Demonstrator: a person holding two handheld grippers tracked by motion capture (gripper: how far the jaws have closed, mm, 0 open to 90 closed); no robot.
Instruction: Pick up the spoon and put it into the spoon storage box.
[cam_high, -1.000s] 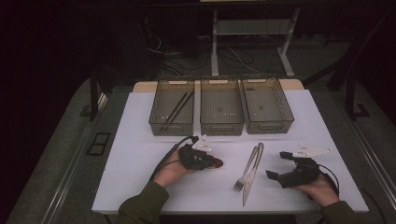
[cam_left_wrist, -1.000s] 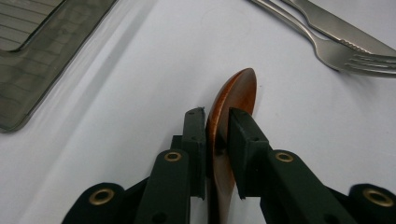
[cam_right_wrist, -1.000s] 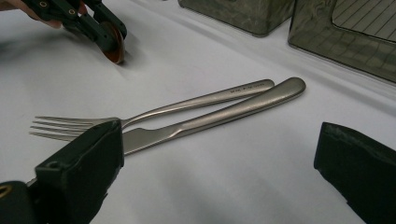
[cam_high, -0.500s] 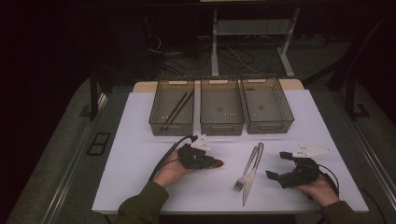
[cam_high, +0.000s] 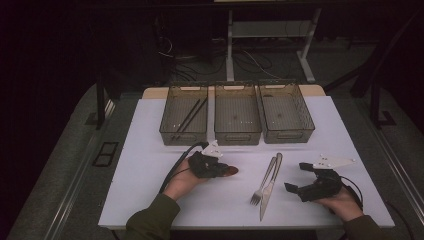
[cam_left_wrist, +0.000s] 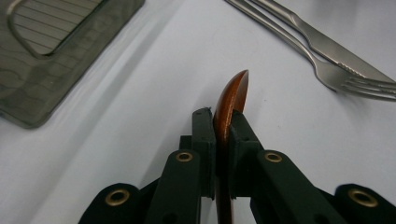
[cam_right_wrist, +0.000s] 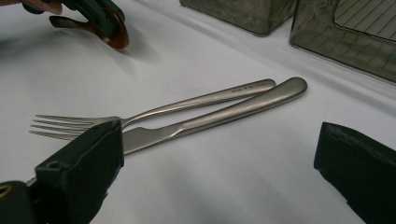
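Observation:
My left gripper (cam_high: 223, 170) rests on the white table left of centre, shut on a brown wooden spoon (cam_high: 232, 171). In the left gripper view the spoon (cam_left_wrist: 235, 91) stands on edge, with the jaws of the left gripper (cam_left_wrist: 224, 116) pressed on both its sides. A steel fork (cam_high: 265, 180) and a steel knife (cam_high: 270, 191) lie side by side at the middle front. My right gripper (cam_high: 296, 177) sits just right of them, open. The right gripper (cam_right_wrist: 217, 140) has the fork (cam_right_wrist: 196, 101) and the knife (cam_right_wrist: 224, 116) ahead of its wide-apart jaws, and nothing is gripped.
Three smoky see-through trays stand in a row at the back: the left tray (cam_high: 183, 141) holds dark chopsticks (cam_high: 189, 117); the middle tray (cam_high: 238, 138) and right tray (cam_high: 290, 136) look bare. The table's front edge runs close to both hands.

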